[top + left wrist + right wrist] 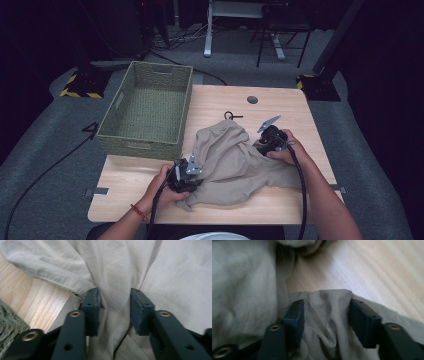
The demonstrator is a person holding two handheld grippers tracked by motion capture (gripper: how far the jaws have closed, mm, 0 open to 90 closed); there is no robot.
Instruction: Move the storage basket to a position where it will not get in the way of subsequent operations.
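The beige garment is lying crumpled on the table beside the basket. Both the left tool and right tool are standing apart, straddling loose folds without pinching. It's looking soft, light and floppy; gathered folds near the edges are offering the best hold

Dark room, grey carpet floor. White desk leg at 12 o'clock, black chair legs at 1, hazard-striped base at 10.
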